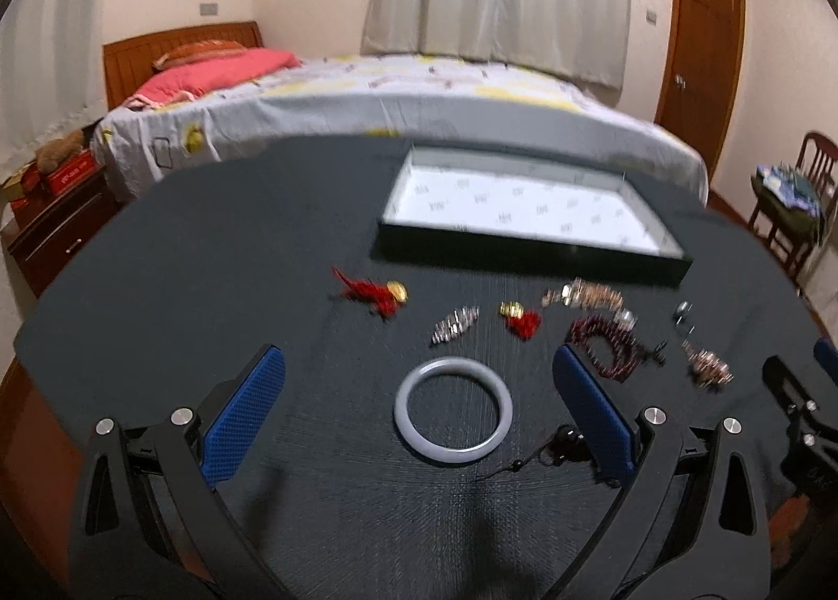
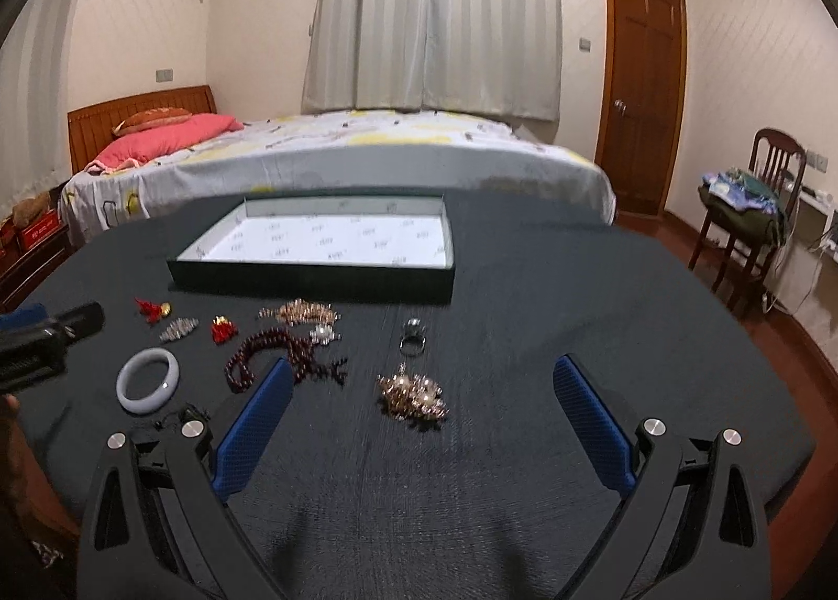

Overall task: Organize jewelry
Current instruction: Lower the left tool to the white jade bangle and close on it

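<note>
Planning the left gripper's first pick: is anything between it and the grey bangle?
Nothing visible. The grey bangle lies flat on the dark tabletop, between the open fingers of the left gripper. A dark corded piece lies just right of it.

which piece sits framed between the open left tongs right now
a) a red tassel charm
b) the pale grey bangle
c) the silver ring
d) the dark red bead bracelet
b: in the left wrist view the pale grey bangle lies flat on the dark tablecloth, midway between the blue pads of the open left tongs, touching neither.
</note>
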`<state>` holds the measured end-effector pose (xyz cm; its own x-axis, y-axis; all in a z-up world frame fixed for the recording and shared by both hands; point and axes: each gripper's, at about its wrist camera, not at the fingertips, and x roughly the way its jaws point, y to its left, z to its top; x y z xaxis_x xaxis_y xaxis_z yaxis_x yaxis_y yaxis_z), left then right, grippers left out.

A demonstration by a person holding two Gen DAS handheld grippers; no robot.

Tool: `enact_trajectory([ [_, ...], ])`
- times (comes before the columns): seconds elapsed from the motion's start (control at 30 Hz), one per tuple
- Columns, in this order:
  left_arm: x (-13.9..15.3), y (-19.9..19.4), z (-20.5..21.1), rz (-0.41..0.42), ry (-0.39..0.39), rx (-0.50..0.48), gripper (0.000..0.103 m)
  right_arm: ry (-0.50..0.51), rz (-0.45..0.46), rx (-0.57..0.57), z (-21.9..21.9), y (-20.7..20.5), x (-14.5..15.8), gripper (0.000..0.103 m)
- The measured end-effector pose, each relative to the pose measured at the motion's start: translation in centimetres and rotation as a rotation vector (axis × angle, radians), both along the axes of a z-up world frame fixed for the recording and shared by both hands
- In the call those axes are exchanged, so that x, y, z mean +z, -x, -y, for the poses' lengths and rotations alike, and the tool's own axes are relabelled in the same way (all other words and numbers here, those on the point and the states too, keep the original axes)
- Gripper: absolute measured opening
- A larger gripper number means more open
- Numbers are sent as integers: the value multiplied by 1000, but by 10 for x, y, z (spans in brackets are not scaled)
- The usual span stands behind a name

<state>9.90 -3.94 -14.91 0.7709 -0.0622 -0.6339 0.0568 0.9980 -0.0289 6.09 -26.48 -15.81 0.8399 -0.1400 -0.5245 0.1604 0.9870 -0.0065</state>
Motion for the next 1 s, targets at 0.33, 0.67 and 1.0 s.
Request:
enact_trajectory([
  [0.33,-43,-37,9,-106,-71,-25,100,-32,-64,9,1,-15,-18,97],
  [0.67,-59,-42,0,-147,0,-25,100,-49,-95,26,-2,-24,-25,97],
  [1.0,-61,-45,14,-155,-68,-53,100,-47,-101,35,-5,-24,-25,97],
])
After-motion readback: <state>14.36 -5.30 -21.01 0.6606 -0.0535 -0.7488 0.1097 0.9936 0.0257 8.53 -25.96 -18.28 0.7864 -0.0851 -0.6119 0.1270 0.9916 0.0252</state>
